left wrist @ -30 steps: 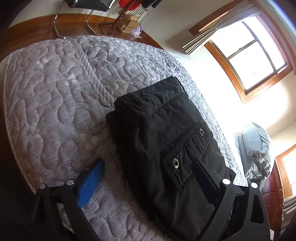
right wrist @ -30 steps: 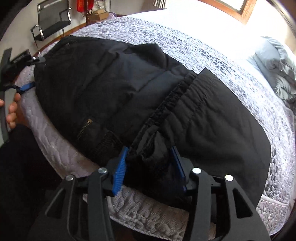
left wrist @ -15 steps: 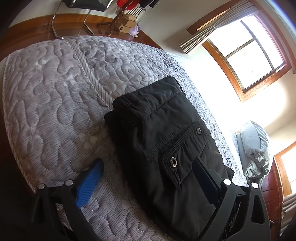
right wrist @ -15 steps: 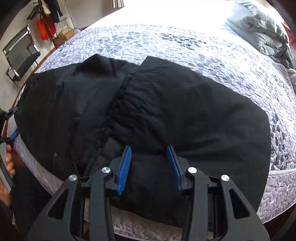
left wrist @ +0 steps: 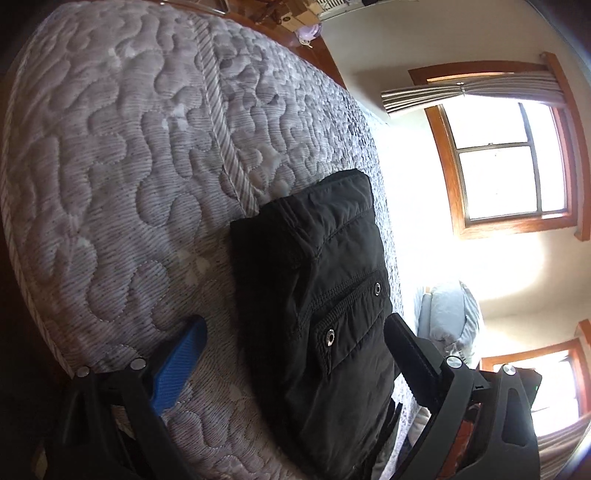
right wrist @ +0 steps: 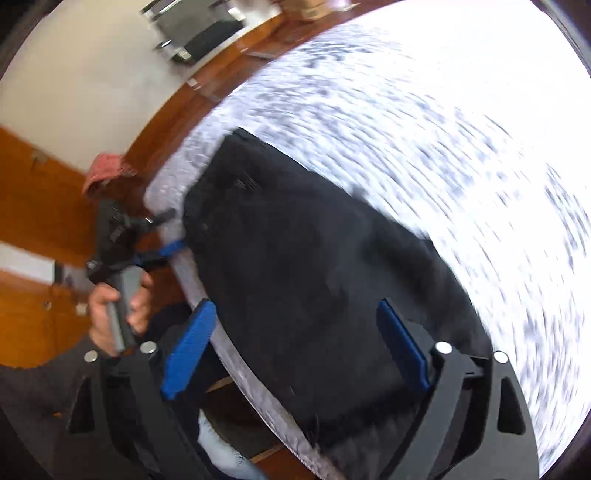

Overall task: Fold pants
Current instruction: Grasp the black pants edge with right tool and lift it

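Observation:
The black pants (left wrist: 321,295) lie folded into a compact stack on the grey quilted mattress (left wrist: 110,177), near its front edge. A snap pocket flap faces up. My left gripper (left wrist: 295,350) is open and empty, its fingers straddling the near end of the stack. In the blurred right wrist view the pants (right wrist: 314,266) lie flat by the mattress edge. My right gripper (right wrist: 295,343) is wide open and empty just above them. The left gripper (right wrist: 162,240) shows at the left there, held in a hand.
The mattress edge (right wrist: 207,295) drops to a wood floor (right wrist: 207,85). A metal chair (right wrist: 199,29) and boxes stand at the far wall. A window (left wrist: 513,166) and a grey bundle of bedding (left wrist: 447,314) are at the right.
My right gripper let go of the bunched fabric, opened wide and swung round quickly. The pants now lie flat. The left gripper tilted a little and stayed open.

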`<state>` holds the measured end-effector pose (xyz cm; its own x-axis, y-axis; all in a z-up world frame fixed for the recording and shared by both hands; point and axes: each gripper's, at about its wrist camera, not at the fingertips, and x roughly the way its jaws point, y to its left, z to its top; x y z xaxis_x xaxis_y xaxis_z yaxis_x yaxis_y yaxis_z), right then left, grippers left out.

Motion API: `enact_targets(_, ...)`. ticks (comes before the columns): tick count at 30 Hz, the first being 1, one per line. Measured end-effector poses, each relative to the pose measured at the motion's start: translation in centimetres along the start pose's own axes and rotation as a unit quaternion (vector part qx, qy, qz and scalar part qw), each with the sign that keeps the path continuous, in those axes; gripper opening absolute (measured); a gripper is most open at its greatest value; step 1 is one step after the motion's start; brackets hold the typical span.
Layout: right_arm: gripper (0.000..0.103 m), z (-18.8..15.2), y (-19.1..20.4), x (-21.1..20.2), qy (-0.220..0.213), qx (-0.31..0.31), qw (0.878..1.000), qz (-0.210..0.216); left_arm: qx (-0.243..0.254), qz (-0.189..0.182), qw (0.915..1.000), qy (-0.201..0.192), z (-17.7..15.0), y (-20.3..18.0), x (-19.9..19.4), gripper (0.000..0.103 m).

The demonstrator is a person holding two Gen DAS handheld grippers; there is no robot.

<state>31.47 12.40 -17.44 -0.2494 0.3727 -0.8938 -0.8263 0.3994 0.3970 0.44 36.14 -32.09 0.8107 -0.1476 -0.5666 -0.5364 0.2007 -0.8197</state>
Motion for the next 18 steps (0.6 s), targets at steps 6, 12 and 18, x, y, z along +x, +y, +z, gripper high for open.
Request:
enact_targets(6, 0.092, 13.3, 2.6, 7.7, 0.106, -0.088, 0.989, 0.054, -0.008, -0.007, 0.9997, 0.021, 1.1, -0.4, 2.0, 0.097)
enact_targets(12, 0.092, 19.2, 4.8, 15.6, 0.181, -0.140, 0.971, 0.074, -0.064, -0.023, 0.9976, 0.008, 2.2, 0.6, 2.3, 0.099)
enact_targets(18, 0.092, 21.2, 5.5, 21.4, 0.222, -0.166, 0.956, 0.094, -0.031, -0.019, 0.9991, 0.021, 2.5, -0.7, 3.7, 0.094)
